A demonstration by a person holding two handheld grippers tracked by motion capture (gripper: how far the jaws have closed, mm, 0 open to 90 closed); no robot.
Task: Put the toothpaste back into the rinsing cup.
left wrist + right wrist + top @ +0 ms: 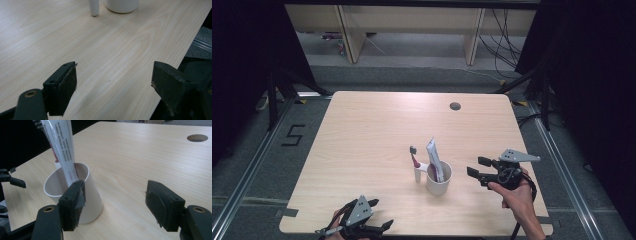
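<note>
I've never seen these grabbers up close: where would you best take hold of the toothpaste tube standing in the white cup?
Probably the tube's upper part, clear above the cup rim. It is flat and leans, so the right gripper should come from its own side, pads on the broad faces.

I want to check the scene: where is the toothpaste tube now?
In the high view, the toothpaste tube stands tilted inside the white cup, right of the table's centre, with the toothbrush just to its left.
</note>
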